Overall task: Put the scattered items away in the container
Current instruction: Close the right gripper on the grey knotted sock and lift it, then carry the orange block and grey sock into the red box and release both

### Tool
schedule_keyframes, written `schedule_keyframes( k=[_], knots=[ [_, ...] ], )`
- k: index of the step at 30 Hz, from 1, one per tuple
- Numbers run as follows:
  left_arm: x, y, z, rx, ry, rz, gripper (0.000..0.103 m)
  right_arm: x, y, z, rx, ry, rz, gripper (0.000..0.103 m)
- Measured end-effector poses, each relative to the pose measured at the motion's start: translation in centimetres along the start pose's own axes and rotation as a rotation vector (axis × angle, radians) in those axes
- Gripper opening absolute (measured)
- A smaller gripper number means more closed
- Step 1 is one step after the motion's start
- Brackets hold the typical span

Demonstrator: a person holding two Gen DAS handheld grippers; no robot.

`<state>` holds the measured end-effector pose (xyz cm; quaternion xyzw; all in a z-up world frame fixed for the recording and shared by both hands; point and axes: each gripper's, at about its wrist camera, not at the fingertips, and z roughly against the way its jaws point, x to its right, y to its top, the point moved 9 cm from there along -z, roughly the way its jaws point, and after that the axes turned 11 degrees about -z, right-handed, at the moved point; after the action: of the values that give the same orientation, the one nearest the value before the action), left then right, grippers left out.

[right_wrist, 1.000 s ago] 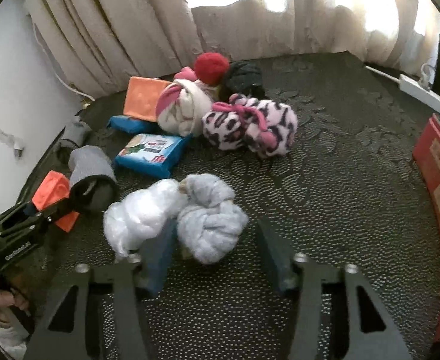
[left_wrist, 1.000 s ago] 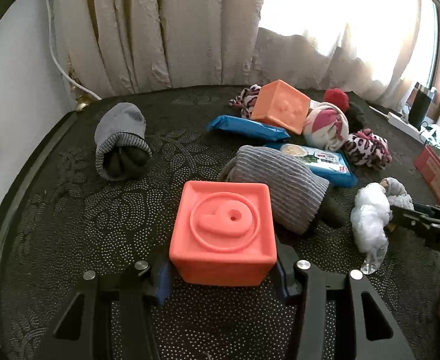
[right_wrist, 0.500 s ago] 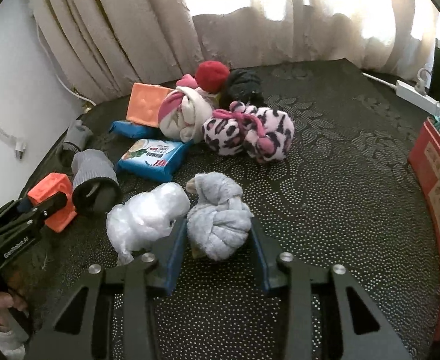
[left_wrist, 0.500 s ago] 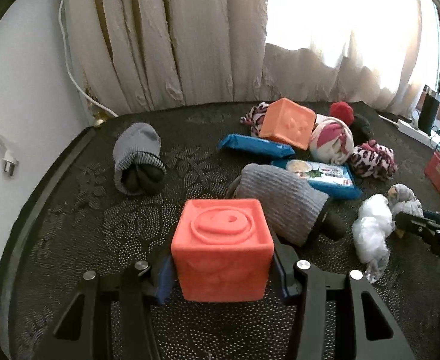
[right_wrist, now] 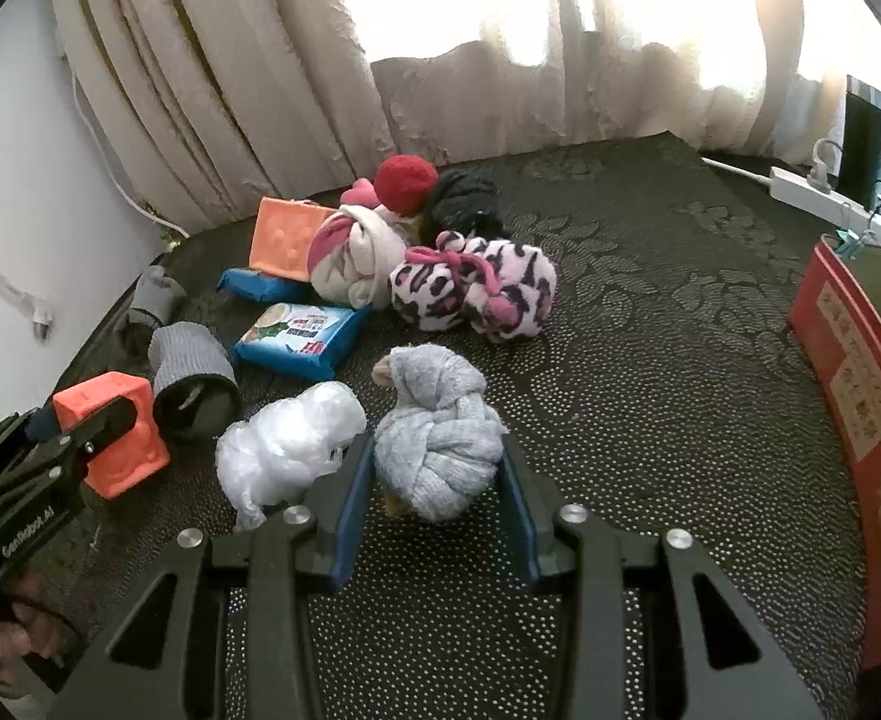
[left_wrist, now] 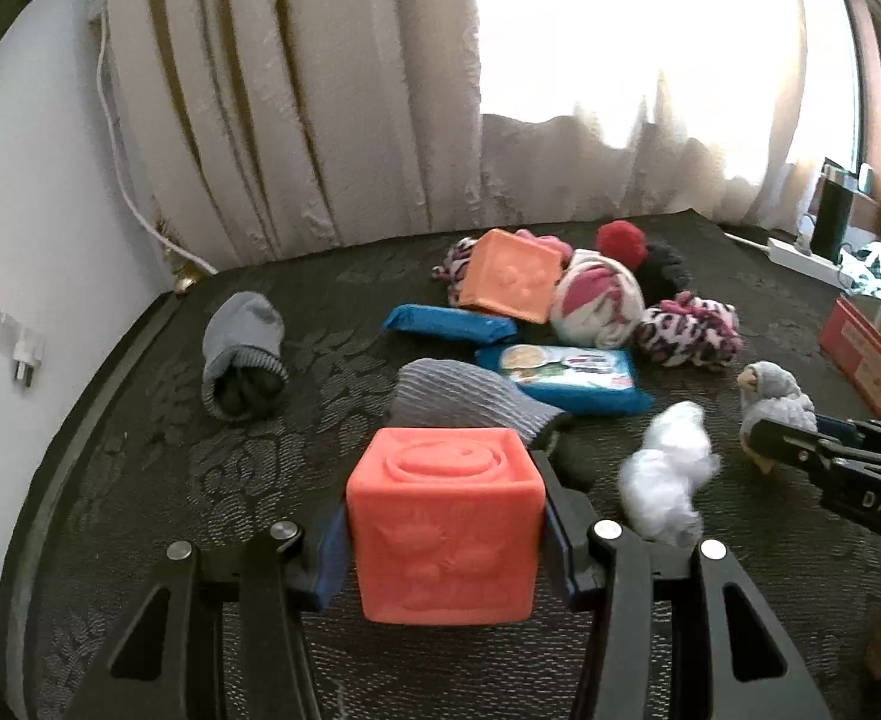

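My left gripper is shut on a coral-red soft cube and holds it above the dark mat; the cube also shows in the right wrist view. My right gripper is shut on a grey knotted sock bundle, also seen at the right of the left wrist view. A crumpled white plastic wad lies just left of it. The red box stands at the right edge.
On the mat lie a grey ribbed sock roll, a grey beanie roll, two blue packets, an orange cube, pink-white and leopard bundles, red and black balls. Curtains at the back; a power strip at right.
The left gripper lifted the red cube and tilted the view upward. The right gripper closed on the grey sock bundle and raised it slightly.
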<state>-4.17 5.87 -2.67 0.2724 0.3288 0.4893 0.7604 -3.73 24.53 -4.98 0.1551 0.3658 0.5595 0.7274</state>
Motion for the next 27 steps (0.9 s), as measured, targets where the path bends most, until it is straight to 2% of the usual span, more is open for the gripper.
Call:
schedule_keyframes(
  k=[18,27],
  knots=[
    [4.6,1.6,1.5,0.022,-0.034,-0.065,0.054,0.9,0.6,1.5,0.039,0.019,-0.022,0.044],
    [7.2,2.5,1.9,0.036,-0.057,-0.102,0.054,2.4,1.7,4.8,0.132,-0.012,-0.031,0.044]
  ],
)
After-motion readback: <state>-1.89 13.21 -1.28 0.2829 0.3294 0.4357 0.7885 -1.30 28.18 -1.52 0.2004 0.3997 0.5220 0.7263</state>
